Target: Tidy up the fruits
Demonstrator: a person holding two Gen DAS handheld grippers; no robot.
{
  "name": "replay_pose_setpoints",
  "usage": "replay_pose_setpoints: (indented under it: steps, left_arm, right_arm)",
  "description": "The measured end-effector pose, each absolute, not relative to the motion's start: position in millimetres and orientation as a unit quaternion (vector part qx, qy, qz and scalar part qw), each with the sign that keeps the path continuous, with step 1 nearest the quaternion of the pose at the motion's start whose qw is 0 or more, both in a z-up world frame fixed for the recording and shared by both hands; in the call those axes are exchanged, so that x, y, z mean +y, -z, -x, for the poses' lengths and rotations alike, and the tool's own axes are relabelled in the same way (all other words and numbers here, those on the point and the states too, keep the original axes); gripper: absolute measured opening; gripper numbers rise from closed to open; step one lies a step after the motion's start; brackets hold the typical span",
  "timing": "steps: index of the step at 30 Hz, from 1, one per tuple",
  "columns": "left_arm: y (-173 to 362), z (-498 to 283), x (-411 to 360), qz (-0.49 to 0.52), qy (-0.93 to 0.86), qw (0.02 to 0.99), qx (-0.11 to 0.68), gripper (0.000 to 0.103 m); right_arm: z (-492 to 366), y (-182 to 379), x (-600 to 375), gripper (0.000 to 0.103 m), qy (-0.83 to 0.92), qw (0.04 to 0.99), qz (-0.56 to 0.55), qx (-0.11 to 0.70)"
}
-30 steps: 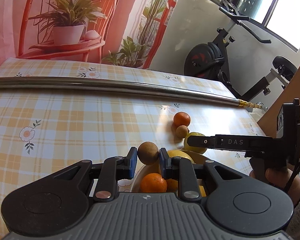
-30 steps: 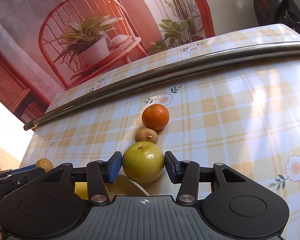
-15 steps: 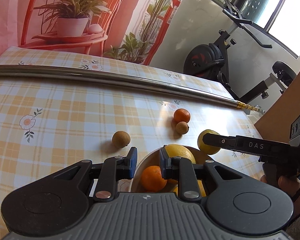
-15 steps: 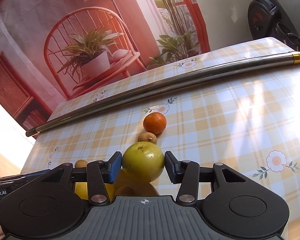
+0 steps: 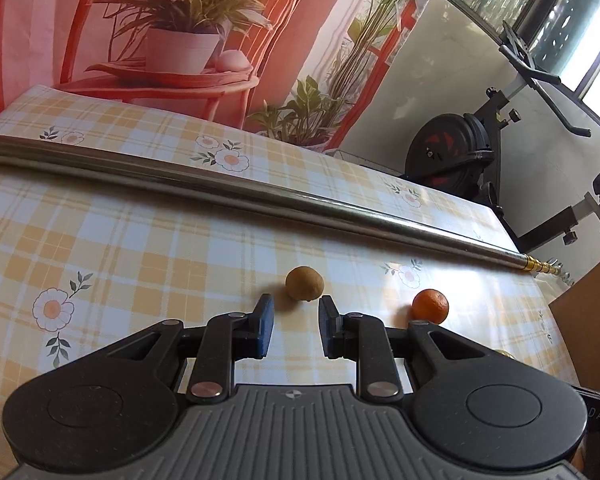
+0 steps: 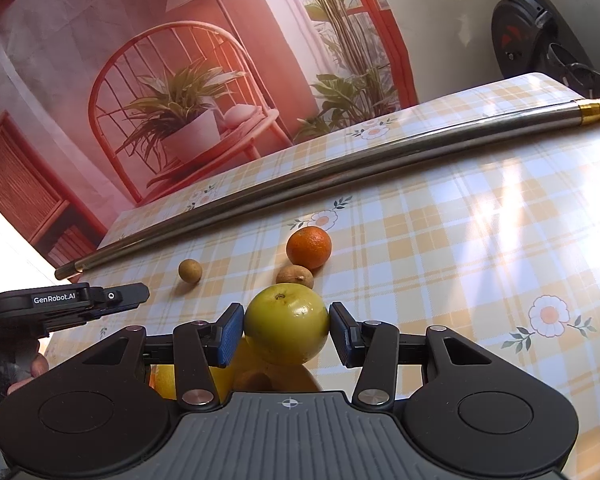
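Fruits are spread on the desk (image 6: 480, 240): the right tongs (image 6: 287, 330) clamp a yellow-green apple (image 6: 286, 328) just nearer than the orange (image 6: 309, 247). A brown fruit (image 5: 304, 283) left of the orange lies just beyond the left tongs (image 5: 294, 326), which are narrowed and empty.

Yellow-green apple (image 6: 286, 330) sits between blue-padded black fingers (image 6: 229, 334). Just beyond them lies a dull brown fruit (image 6: 295, 277), then a bright orange (image 6: 309, 247); another tan-brown ball (image 6: 190, 271) lies off to the fingers' left. The counter (image 6: 480, 240) wears yellow-and-white plaid with white daisies, crossed by a silver pole (image 6: 340, 172) tipped in gold.
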State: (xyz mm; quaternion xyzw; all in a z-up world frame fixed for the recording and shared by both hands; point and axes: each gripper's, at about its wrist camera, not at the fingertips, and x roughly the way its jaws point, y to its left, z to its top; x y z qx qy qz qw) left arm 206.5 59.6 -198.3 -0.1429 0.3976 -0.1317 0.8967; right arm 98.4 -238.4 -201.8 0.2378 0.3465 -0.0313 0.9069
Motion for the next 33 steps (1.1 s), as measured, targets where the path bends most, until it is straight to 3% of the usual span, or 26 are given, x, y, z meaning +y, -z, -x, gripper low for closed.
replay_pose_setpoints:
  steps: [18, 23, 33]
  left_arm:
    - [214.1, -288.7, 5.8, 0.147, 0.169, 0.874, 0.431, 0.028]
    - [217.0, -302.3, -11.9, 0.148, 0.188, 0.867, 0.437, 0.037]
    - [224.6, -318.3, -33.1, 0.110, 0.164, 0.869, 0.454, 0.037]
  right_arm:
    - [-95.3, 198.8, -275.9, 0.043, 0.065, 0.911, -0.268, 0.307]
    - [-95.1, 205.0, -284.5, 0.043, 0.070, 0.908, -0.276, 0.308]
    - [-97.0, 209.8, -293.6, 0.043, 0.075, 0.904, -0.289, 0.306]
